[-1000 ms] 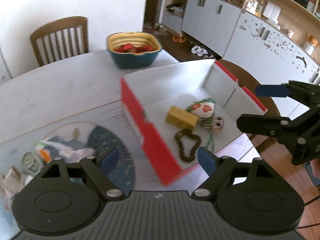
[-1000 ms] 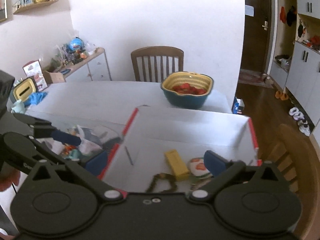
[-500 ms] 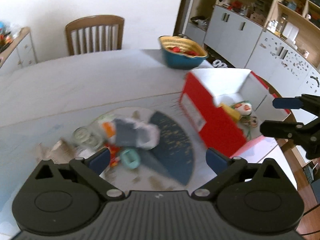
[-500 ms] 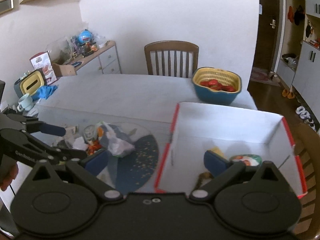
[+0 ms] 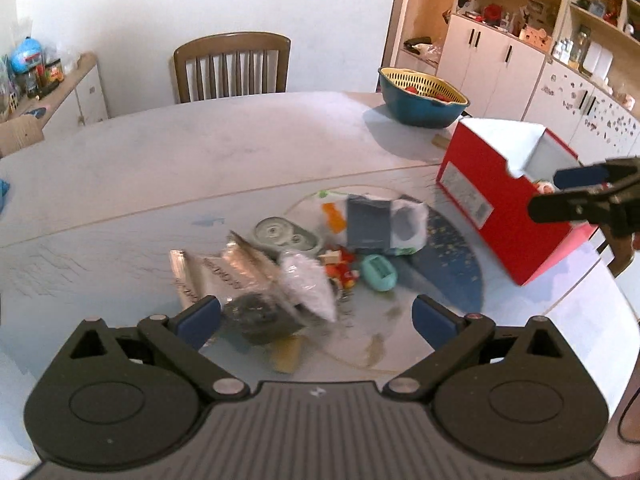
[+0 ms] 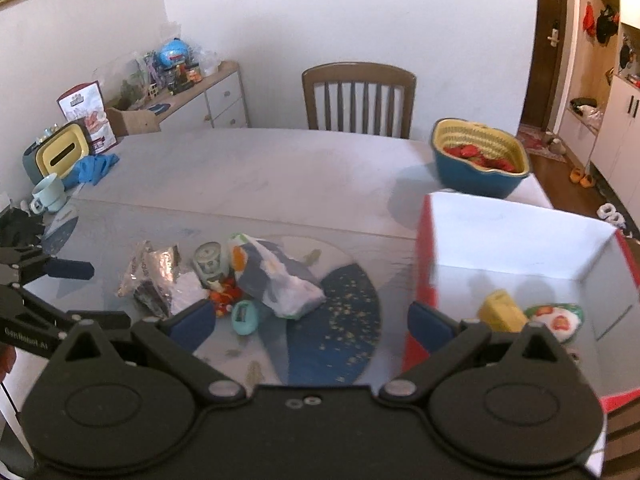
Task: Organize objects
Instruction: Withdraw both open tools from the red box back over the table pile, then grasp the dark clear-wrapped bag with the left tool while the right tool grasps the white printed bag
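Left tongs (image 5: 316, 318) spread wide, empty, above clutter pile (image 5: 316, 248) mid-counter (image 5: 240, 152). Right tongs (image 6: 308, 318) likewise agape, empty, between pile and red box (image 6: 520, 240) holding yellow block (image 6: 500, 312).

Both are held level, side by side, well apart. The left hand-held gripper (image 5: 316, 318) is spread wide, nothing between its blue pads; the right hand-held gripper (image 6: 310, 322) likewise gapes, unladen.
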Demonstrator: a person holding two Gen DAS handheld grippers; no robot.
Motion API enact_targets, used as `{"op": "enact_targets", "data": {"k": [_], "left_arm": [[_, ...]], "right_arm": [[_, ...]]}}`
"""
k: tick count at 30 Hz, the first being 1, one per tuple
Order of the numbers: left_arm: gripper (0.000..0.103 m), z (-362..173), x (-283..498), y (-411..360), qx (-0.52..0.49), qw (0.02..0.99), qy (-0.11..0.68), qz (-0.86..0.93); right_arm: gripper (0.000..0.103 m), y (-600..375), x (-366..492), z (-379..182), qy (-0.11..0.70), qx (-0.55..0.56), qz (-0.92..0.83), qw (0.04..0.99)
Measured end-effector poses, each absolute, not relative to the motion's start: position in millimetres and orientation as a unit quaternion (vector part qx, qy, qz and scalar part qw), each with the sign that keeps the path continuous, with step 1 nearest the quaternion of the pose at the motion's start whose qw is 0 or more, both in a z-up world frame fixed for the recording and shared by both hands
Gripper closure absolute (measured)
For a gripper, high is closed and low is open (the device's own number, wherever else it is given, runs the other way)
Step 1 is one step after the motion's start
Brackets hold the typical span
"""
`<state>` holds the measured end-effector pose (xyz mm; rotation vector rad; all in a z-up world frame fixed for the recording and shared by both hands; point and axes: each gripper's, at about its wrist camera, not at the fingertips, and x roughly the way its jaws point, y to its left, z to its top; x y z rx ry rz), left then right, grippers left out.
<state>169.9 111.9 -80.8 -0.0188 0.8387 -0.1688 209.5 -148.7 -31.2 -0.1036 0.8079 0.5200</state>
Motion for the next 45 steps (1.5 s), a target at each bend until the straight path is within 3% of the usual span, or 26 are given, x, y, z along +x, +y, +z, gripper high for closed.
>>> {"op": "enact_targets", "data": {"k": [18,22,27,31,33,37,39,45], "left_arm": [[0.001,-126.2,194.0,132.3,0.012,0.909,0.412,-0.068],[0.002,-129.5,194.6,130.4,0.019,0.907,0.415,-0.066],[0.018,-131.0,192.8,127.6,0.033,0.91,0.407,-0.072],[0.024,-132.5,193.8,125.3,0.043,0.91,0.405,-0.077],[0.032,-133.8,195.0,124.2,0.048,0.909,0.407,-0.076],[0.033,-134.5,195.4,121.7,0.065,0.91,0.403,-0.077],[0.041,-133.5,196.1,122.0,0.067,0.911,0.4,-0.076],[0.053,-132.2,199.7,123.0,0.076,0.912,0.397,-0.075]], "right_arm": [[0.009,-70.0,271.5,-77.7,0.42,-0.099,0.241,0.869],[0.019,-59.4,284.4,-84.4,0.424,-0.119,0.241,0.865],[0.023,-47.9,293.4,-95.1,0.436,-0.134,0.251,0.853],[0.034,-39.6,296.5,-102.6,0.447,-0.14,0.262,0.843],[0.037,-37.1,296.4,-105.3,0.448,-0.146,0.262,0.842],[0.052,-33.3,296.9,-108.5,0.454,-0.145,0.265,0.838],[0.06,-32.3,295.9,-109.6,0.454,-0.148,0.264,0.838],[0.078,-32.4,293.6,-111.4,0.452,-0.152,0.258,0.841]]}}
